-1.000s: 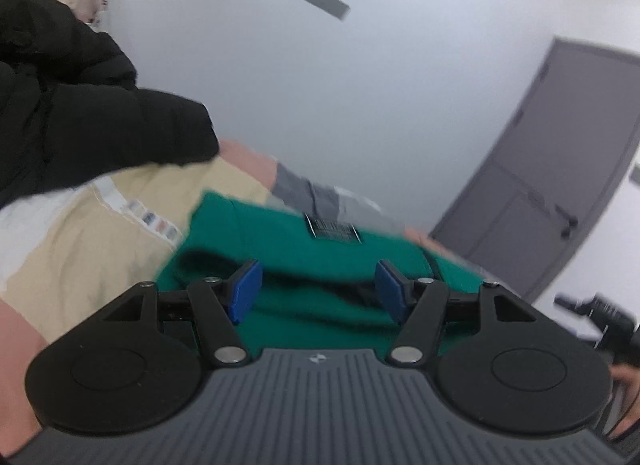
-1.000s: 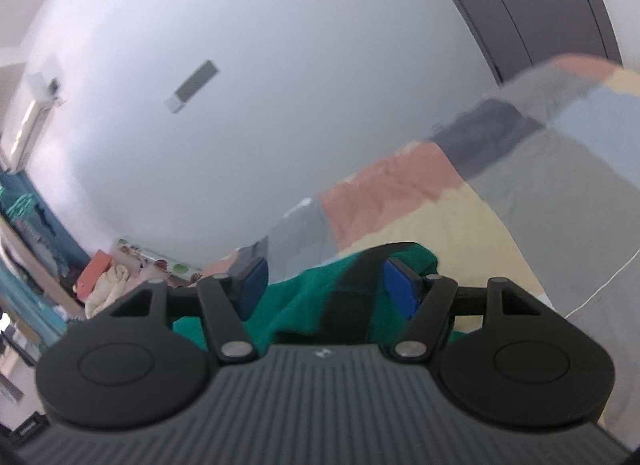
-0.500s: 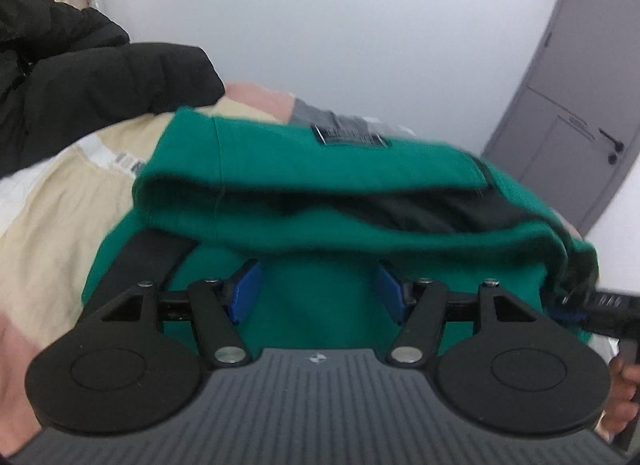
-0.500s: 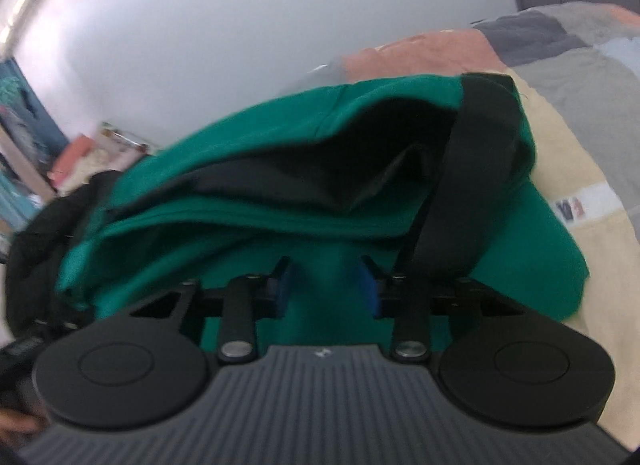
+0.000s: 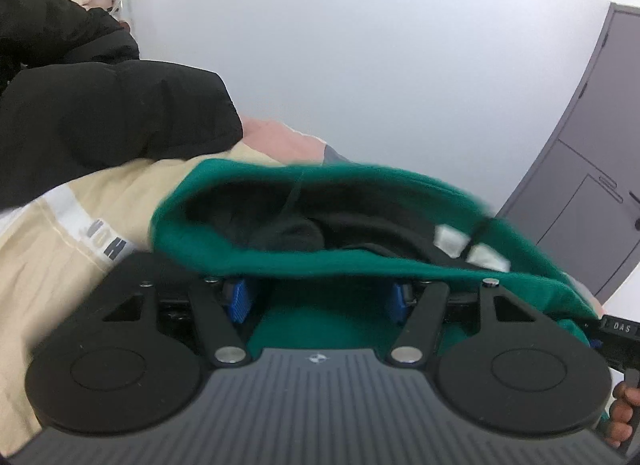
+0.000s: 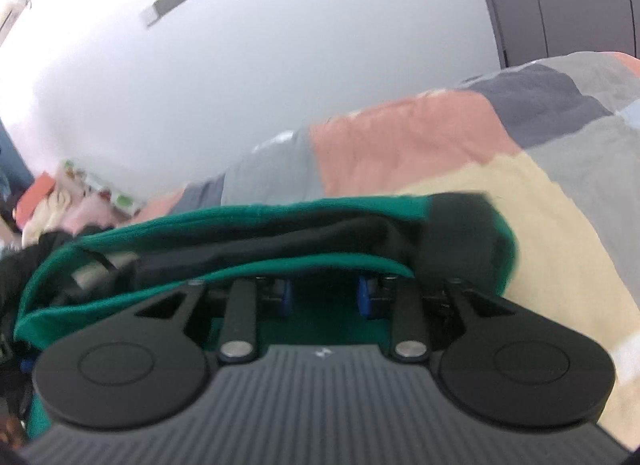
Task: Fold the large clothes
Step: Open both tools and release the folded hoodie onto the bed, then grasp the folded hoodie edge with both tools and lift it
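mid-fold; green garment (image 5: 400,265) lower centre over both; left hand-held gripper (image 5: 318,299) spread; right hand-held gripper (image 6: 324,297) jaws just closing, grip unclear; next: lay fold on bed (image 6: 560,233).

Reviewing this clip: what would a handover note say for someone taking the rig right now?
Left tongs: open wide; the green garment has its edge draped over the tips, not pinched.
Right tongs: jaws have just been closing and are narrow now; green fabric lies over and between them, pinch unclear.
Garment: bunched on the patchwork quilt, its opening gaping toward both cameras; a black jacket lies beside it.
Done: both tongs are at the near edge.
Left: secure that edge on both sides, then fold; no neat fold shows yet.
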`<state>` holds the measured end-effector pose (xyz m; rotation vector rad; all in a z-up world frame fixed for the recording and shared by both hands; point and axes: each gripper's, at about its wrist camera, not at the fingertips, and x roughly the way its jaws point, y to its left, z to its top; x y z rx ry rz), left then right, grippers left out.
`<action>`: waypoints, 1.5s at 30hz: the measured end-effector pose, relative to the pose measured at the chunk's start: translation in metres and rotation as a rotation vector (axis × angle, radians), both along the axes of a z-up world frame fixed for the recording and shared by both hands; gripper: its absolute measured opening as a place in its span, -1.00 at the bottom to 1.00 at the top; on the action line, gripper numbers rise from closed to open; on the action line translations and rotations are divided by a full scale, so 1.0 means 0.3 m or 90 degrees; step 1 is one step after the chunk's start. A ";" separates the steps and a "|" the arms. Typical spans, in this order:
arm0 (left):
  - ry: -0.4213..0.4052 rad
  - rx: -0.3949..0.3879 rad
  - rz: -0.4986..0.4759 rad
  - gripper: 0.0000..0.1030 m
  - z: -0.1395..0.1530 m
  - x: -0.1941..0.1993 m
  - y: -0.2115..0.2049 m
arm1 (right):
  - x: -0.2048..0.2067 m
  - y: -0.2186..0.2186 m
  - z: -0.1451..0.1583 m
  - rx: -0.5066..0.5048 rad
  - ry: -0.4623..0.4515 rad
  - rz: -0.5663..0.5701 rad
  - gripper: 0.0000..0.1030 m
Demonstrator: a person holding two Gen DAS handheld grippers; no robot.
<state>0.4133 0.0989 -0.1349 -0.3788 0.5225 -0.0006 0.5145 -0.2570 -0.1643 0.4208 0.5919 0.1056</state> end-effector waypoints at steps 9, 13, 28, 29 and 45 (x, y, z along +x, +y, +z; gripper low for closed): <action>-0.028 -0.035 -0.016 0.32 0.057 -0.037 0.027 | 0.005 -0.031 0.016 0.027 -0.024 -0.007 -0.32; -0.025 -0.053 -0.062 0.32 0.083 -0.074 -0.035 | -0.061 0.042 0.051 0.035 -0.027 0.053 -0.32; 0.003 0.135 -0.163 0.32 0.016 -0.207 -0.266 | -0.270 0.298 0.063 -0.098 -0.049 0.201 -0.33; 0.006 0.142 -0.163 0.32 0.008 -0.212 -0.270 | -0.265 0.306 0.052 -0.107 -0.043 0.206 -0.33; 0.033 0.155 -0.145 0.32 -0.055 -0.167 -0.278 | -0.238 0.336 -0.023 -0.145 -0.020 0.219 -0.32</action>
